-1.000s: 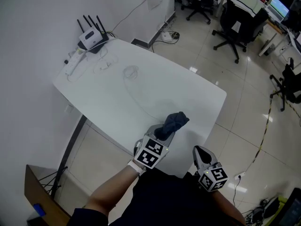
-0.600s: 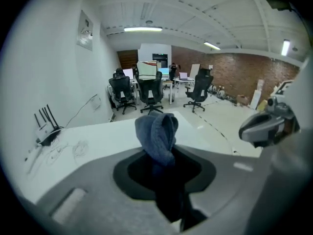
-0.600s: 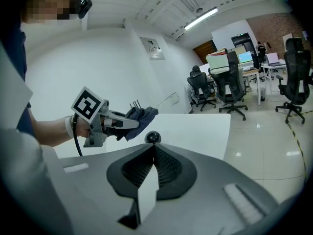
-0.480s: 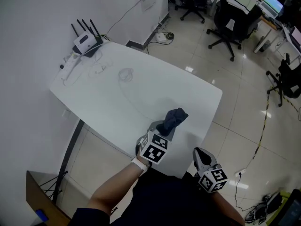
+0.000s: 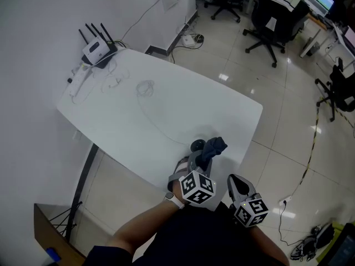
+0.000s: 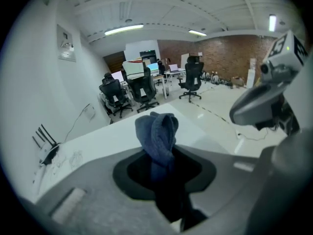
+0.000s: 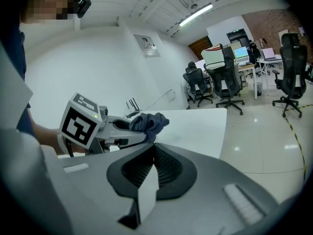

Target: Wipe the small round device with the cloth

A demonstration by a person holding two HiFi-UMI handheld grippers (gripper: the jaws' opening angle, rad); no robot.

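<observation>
Jaws of left gripper (image 5: 202,158) clamped on bunched dark-blue cloth (image 6: 157,133); right gripper (image 7: 148,175) jaws together, empty; small dark round device (image 5: 197,145) just beside cloth.

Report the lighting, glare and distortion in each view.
Head view: even indoor light, bright glints on the glossy floor, the white table nearly washed out. Left gripper view: strong fisheye bending, black corners, the cloth fairly sharp, the near foreground soft. Right gripper view: same fisheye, a ceiling lamp glaring.

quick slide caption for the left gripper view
Left gripper shut on a bunched blue cloth, white table and office chairs beyond.
</observation>
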